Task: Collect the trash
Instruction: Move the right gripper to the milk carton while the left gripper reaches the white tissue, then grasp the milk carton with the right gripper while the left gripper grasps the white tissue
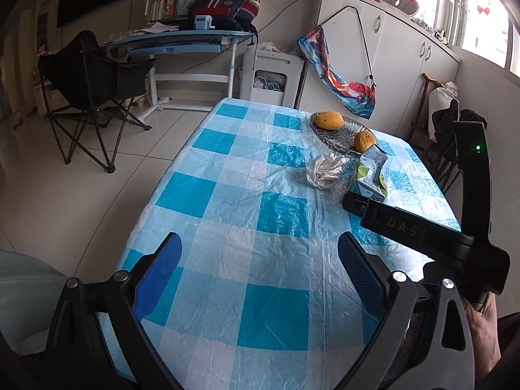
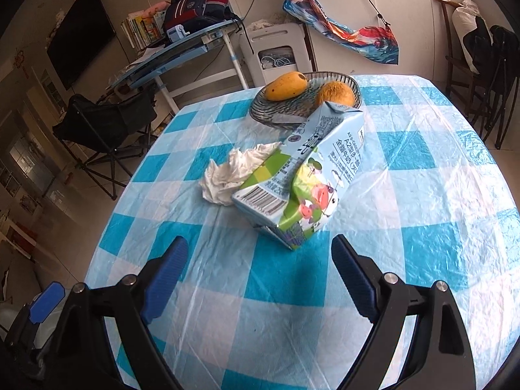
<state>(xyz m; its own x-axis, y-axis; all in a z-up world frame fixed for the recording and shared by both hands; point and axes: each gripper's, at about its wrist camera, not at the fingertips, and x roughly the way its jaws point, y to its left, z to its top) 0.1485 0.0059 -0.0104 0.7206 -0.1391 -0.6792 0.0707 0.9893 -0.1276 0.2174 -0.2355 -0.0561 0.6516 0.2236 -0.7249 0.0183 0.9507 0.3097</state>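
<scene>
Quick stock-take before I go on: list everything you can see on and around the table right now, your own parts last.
milk carton: 1, pale blue and green, crushed, lying mid-table just ahead of the right gripper
crumpled tissue: 1, white, touching the carton's left side
glass dish: 1, clear ribbed, at the table's far end behind the carton
mangoes: 2, yellow-orange, in the dish
tablecloth: 1, blue and white checks under clear plastic
folding chair: 1, black, on the floor left of the table
desk: 1, blue and white, by the far wall, backpack and books on top
left gripper: 1, blue pads, open, empty
right gripper: 1, blue pads, open, empty
</scene>
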